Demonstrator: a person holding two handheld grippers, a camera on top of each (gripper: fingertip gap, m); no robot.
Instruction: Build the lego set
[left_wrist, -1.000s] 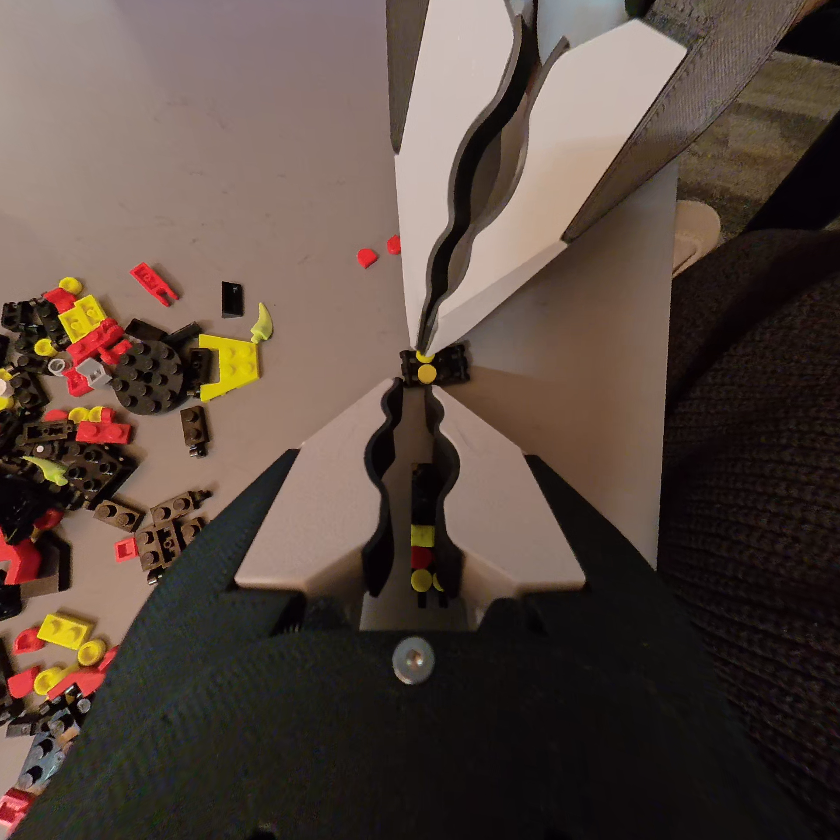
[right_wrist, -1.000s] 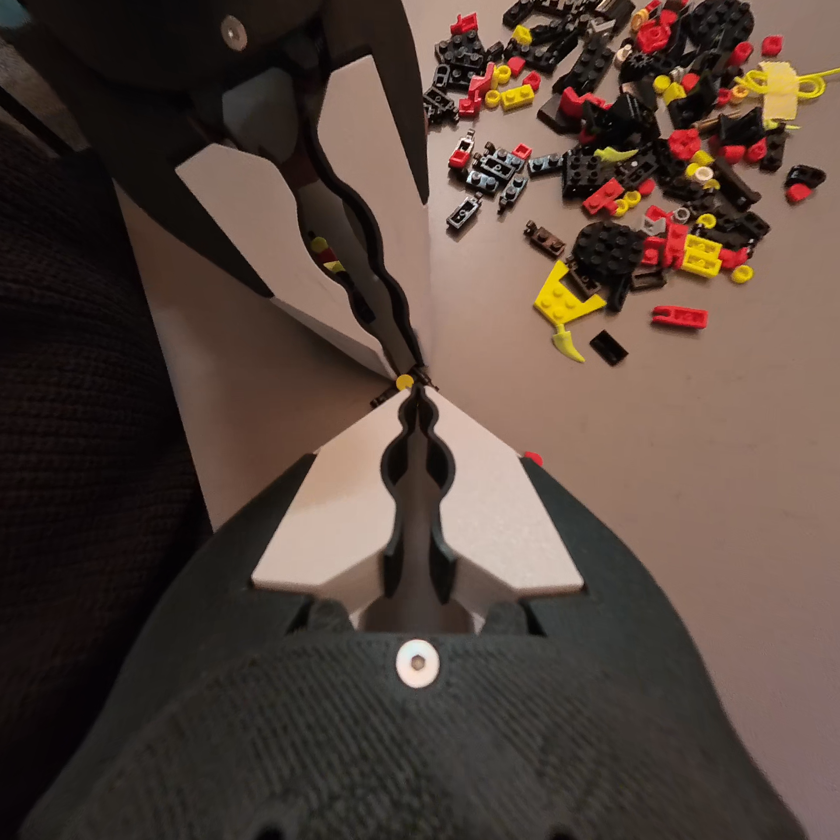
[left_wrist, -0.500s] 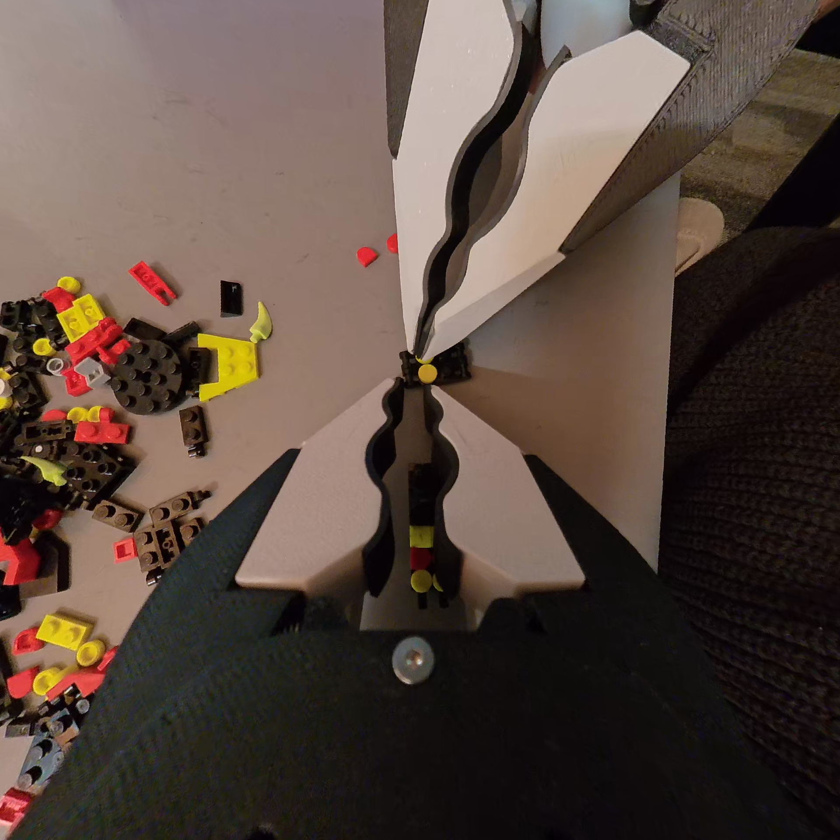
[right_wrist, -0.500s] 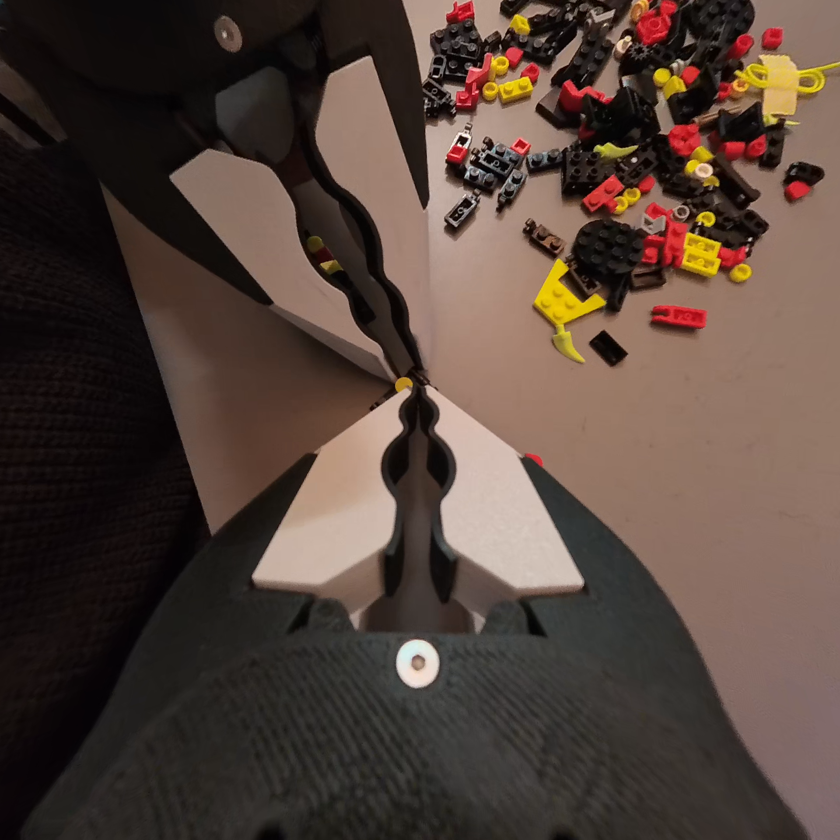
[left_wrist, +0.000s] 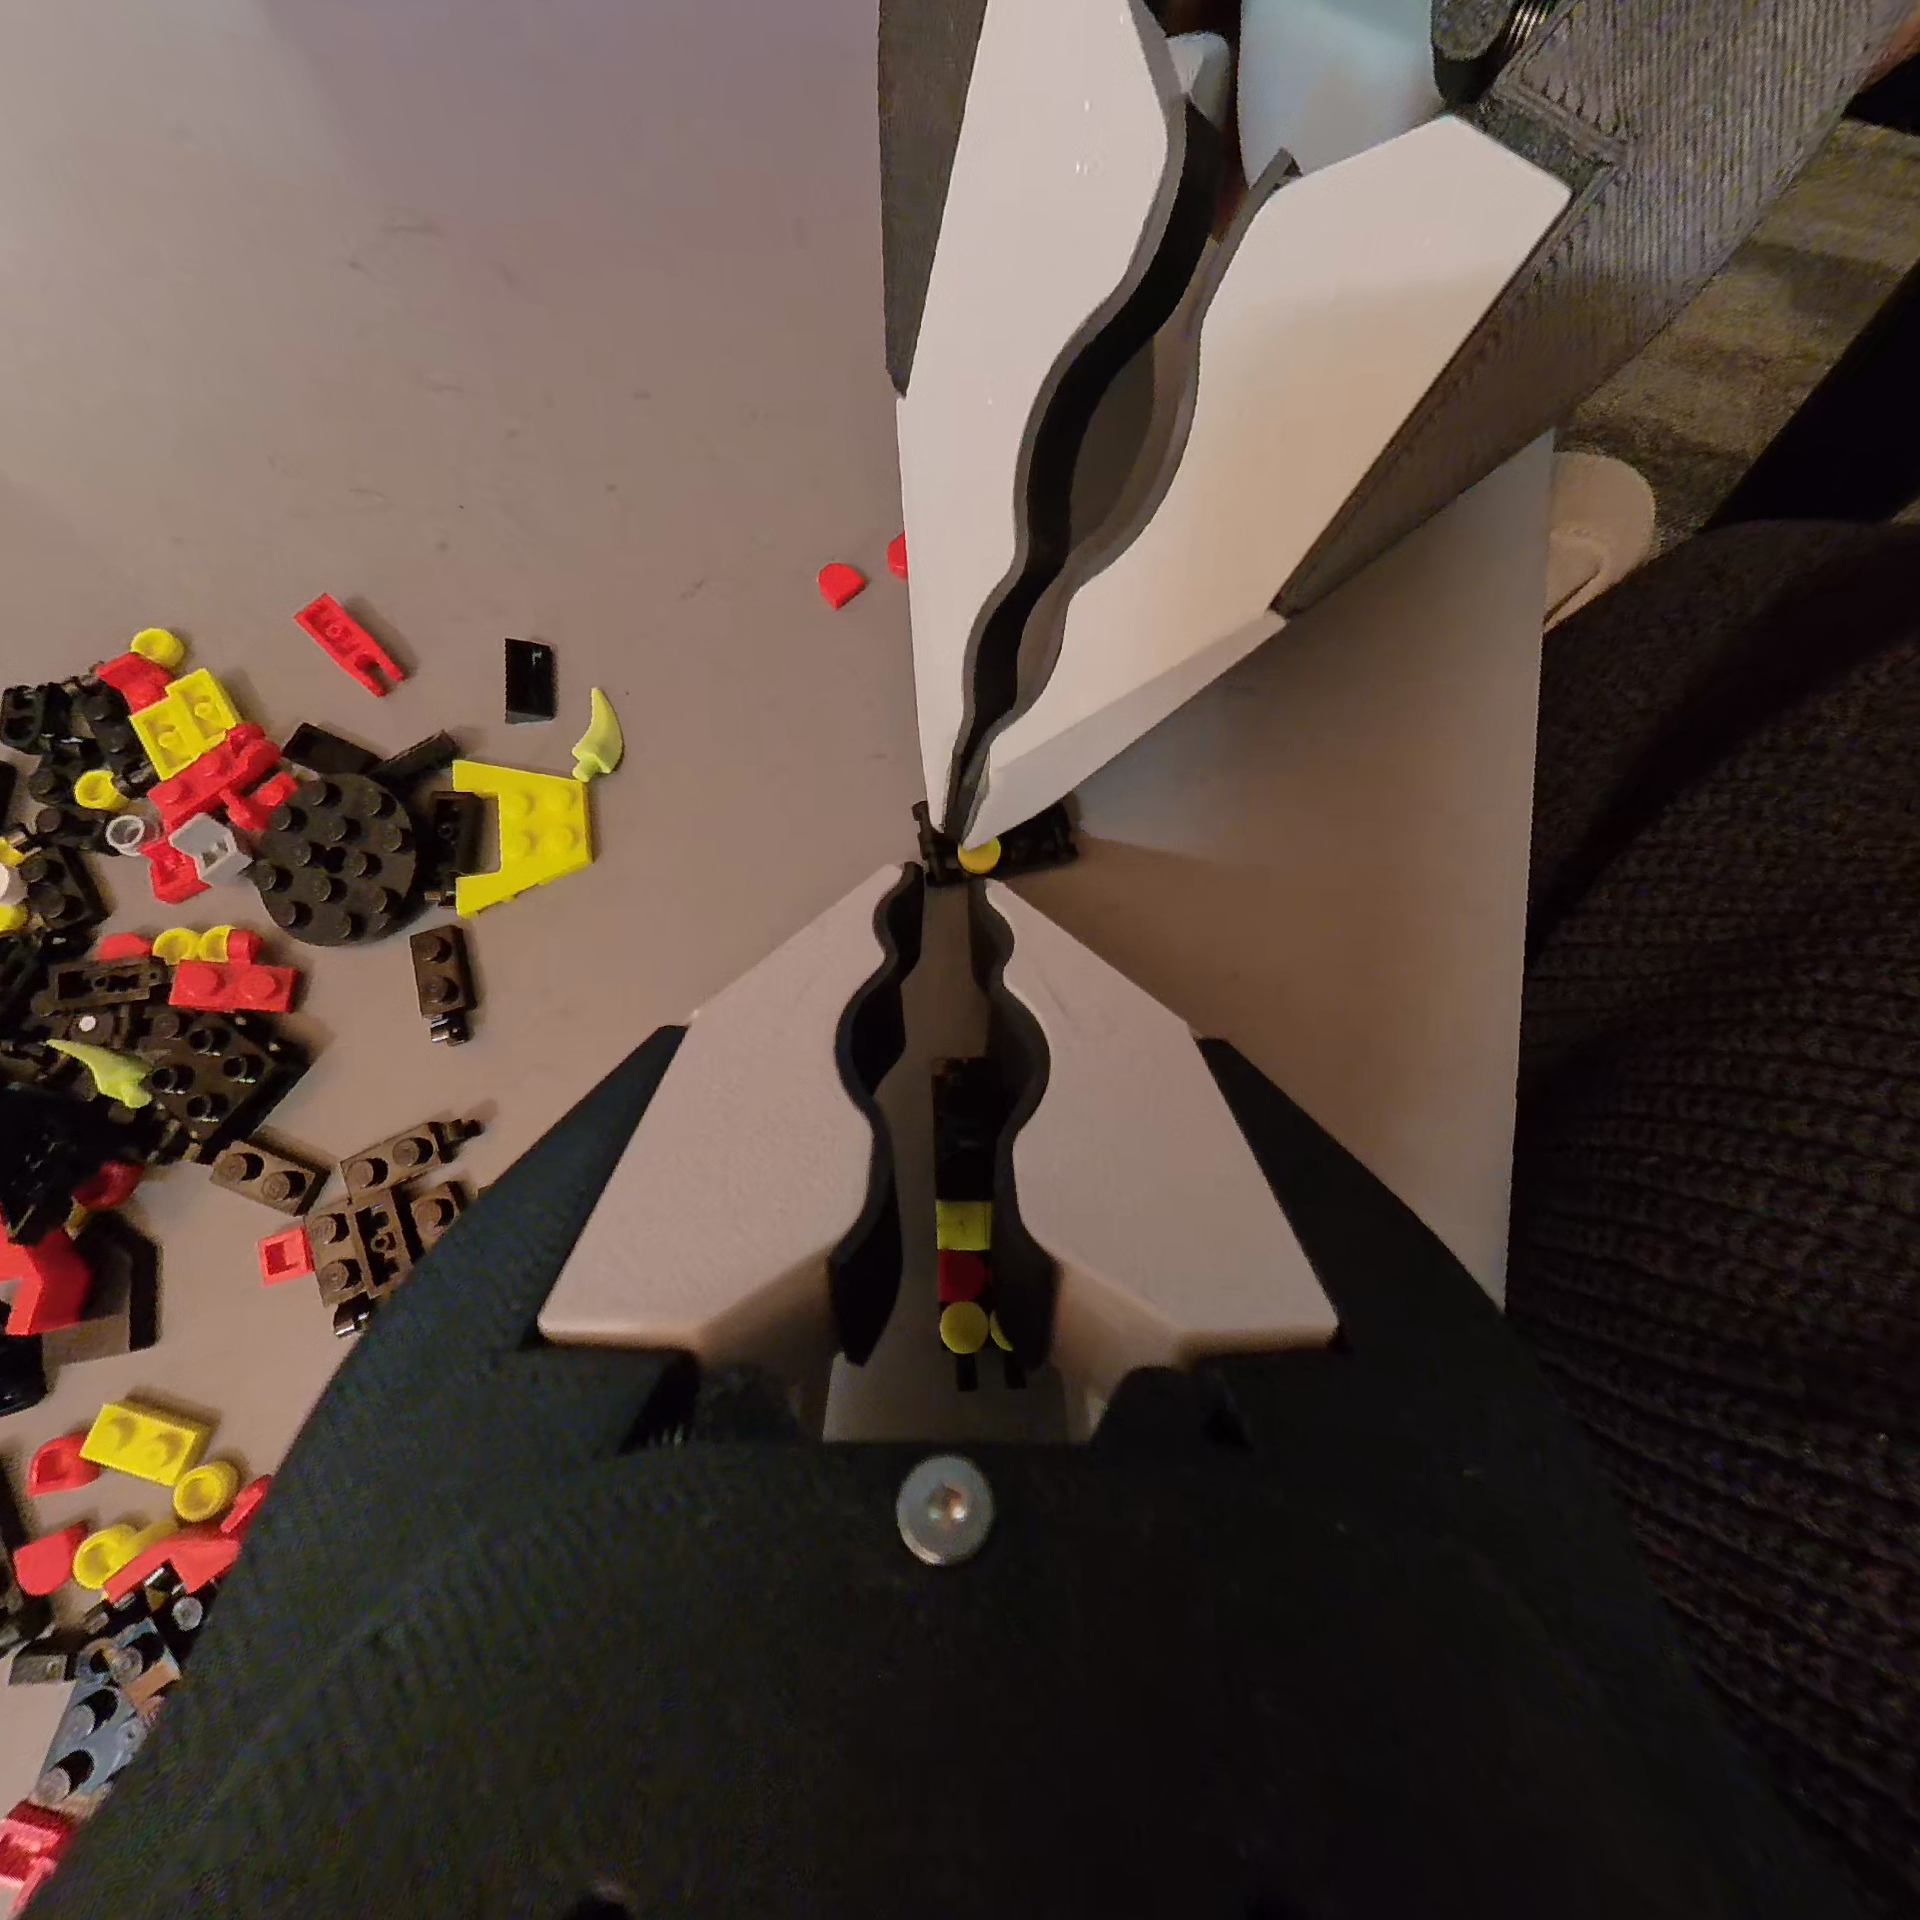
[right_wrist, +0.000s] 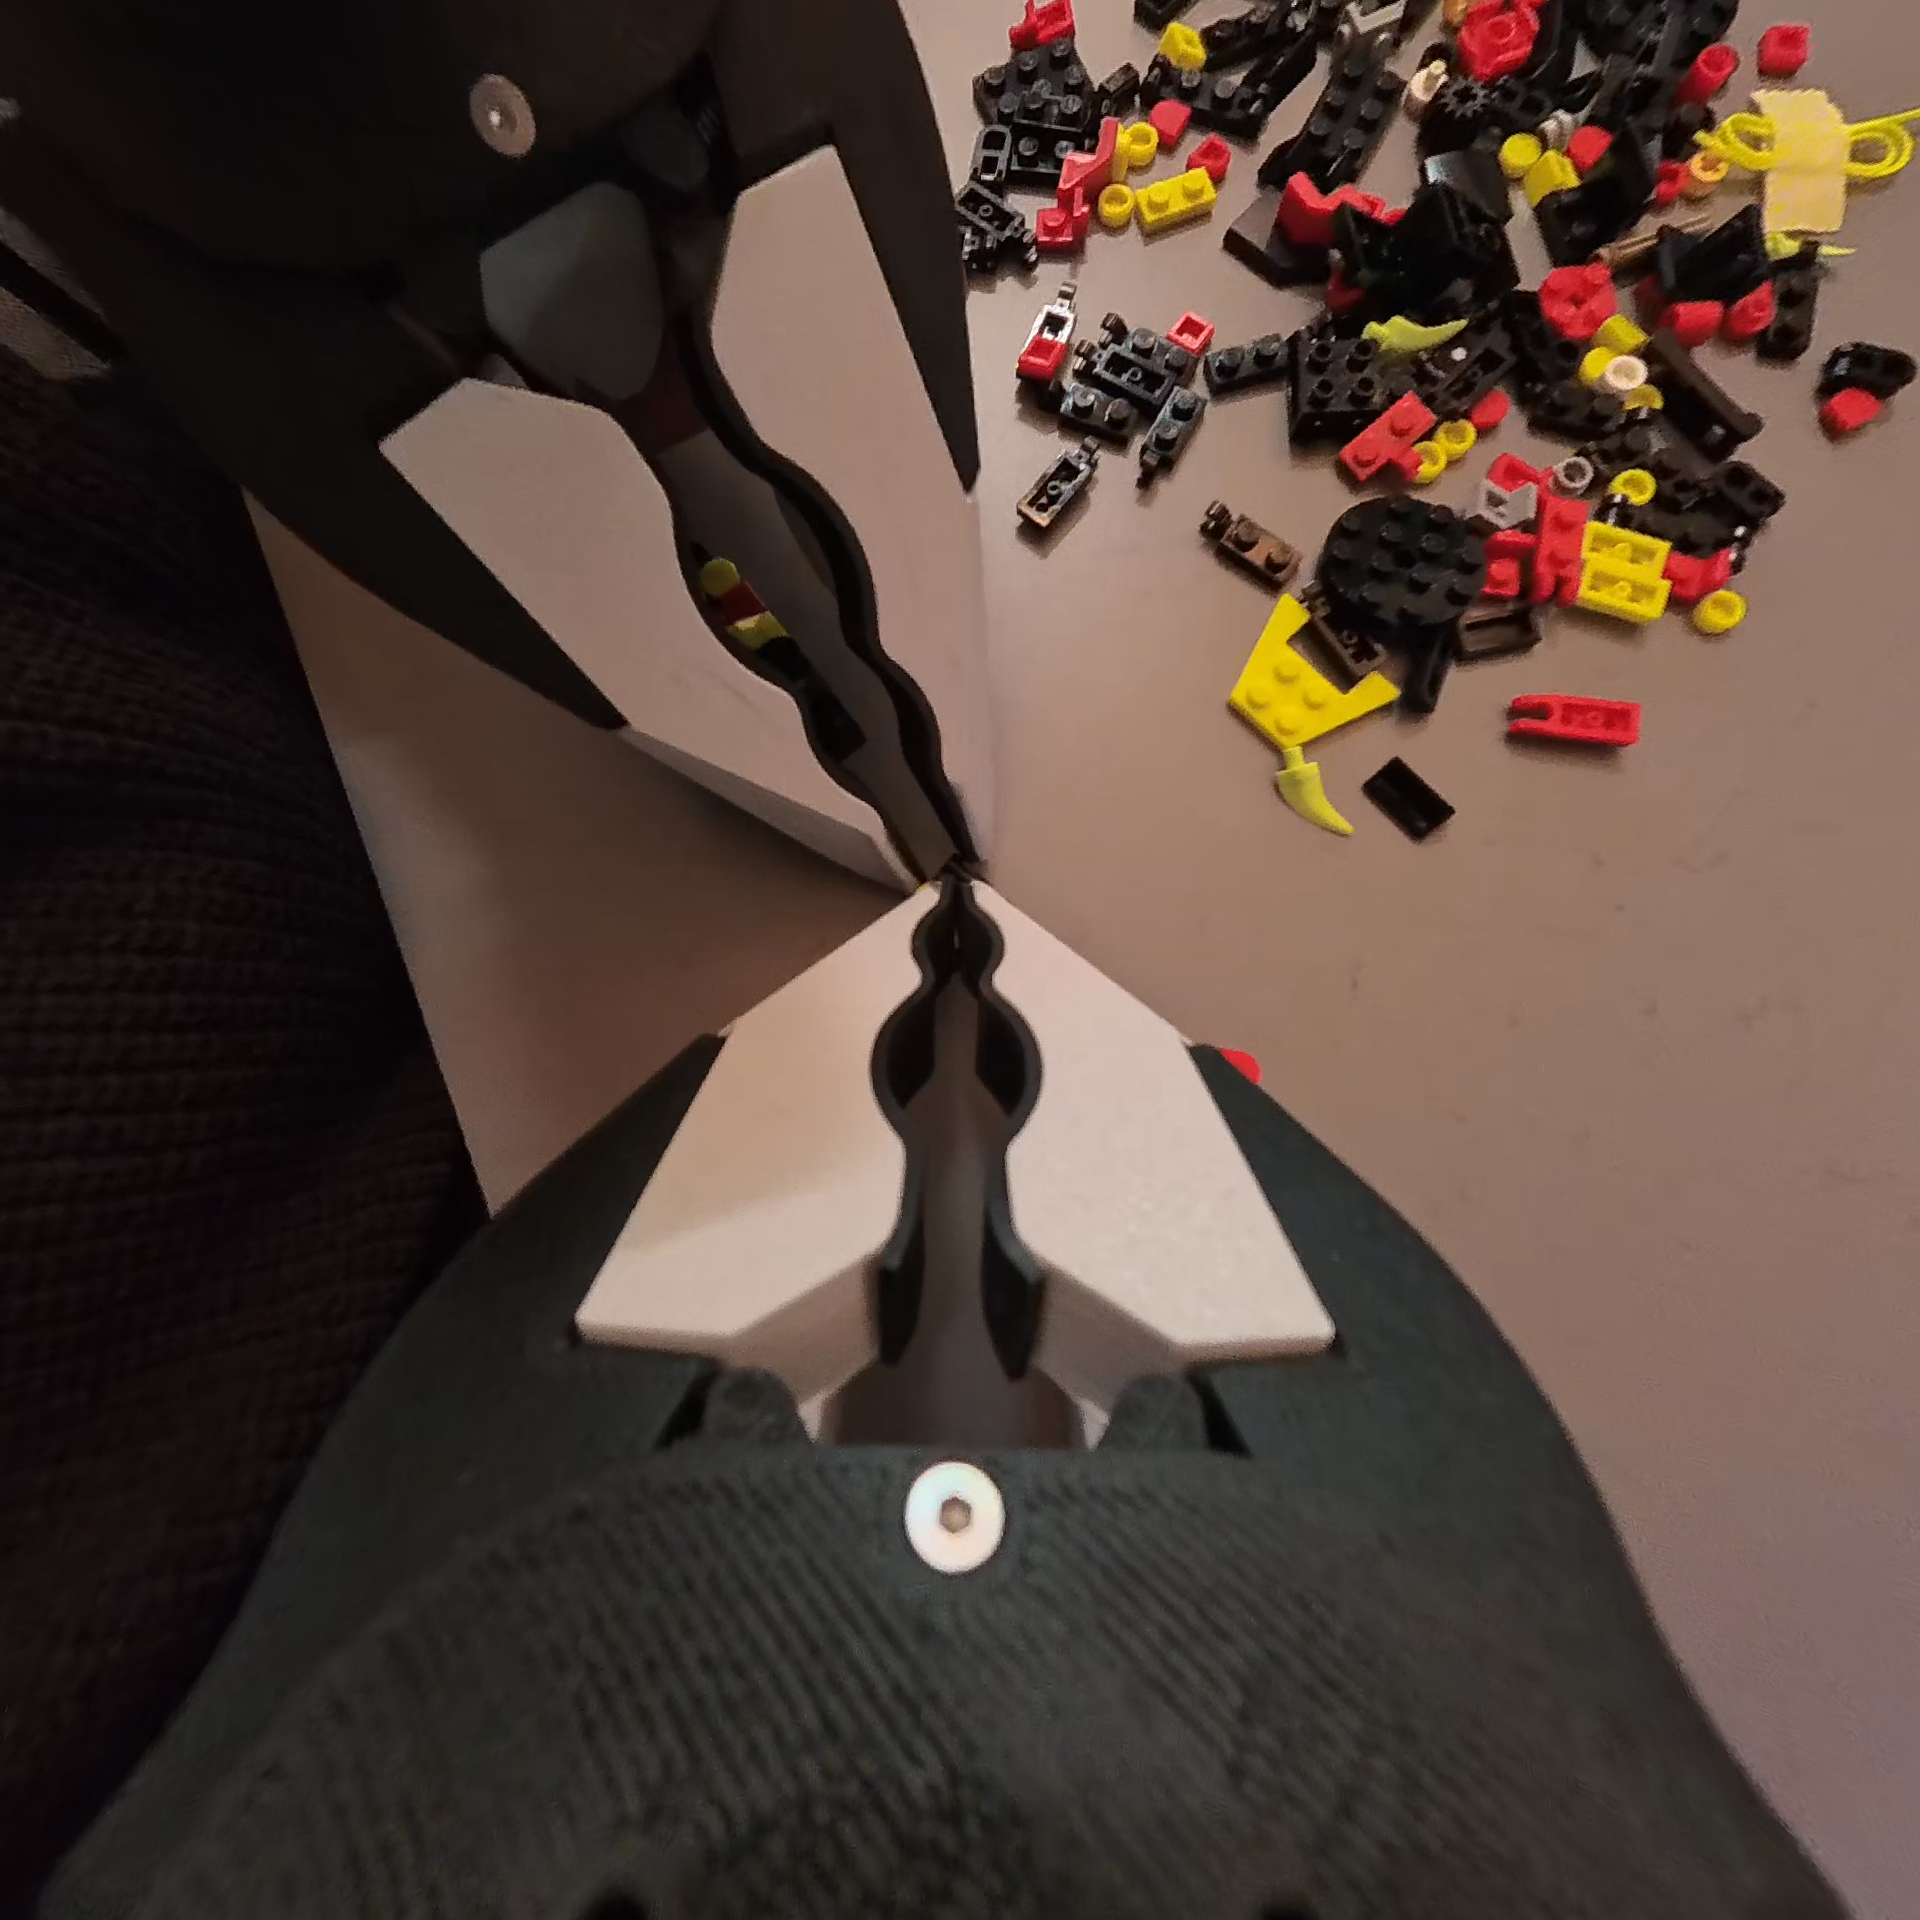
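Note:
My left gripper is shut on a thin lego assembly of black, yellow and red pieces that lies lengthwise between its jaws. The assembly's front end, a black plate with a yellow round stud, sticks out past the tips. My right gripper comes in from above, tip to tip, and is shut on that black plate. In the right wrist view my right gripper meets the left gripper above the table edge. The assembly shows between the left jaws. The plate is almost hidden there.
A pile of loose black, red and yellow bricks lies on the grey table, with a yellow wedge plate and a black round plate nearest. Two small red pieces lie apart. A person's dark knit garment is past the table edge. The grippers are tip to tip, or close to it.
Both grippers stay tip to tip on the same piece. The right gripper has tilted slightly, and the yellow stud is now nearly hidden in the right wrist view.

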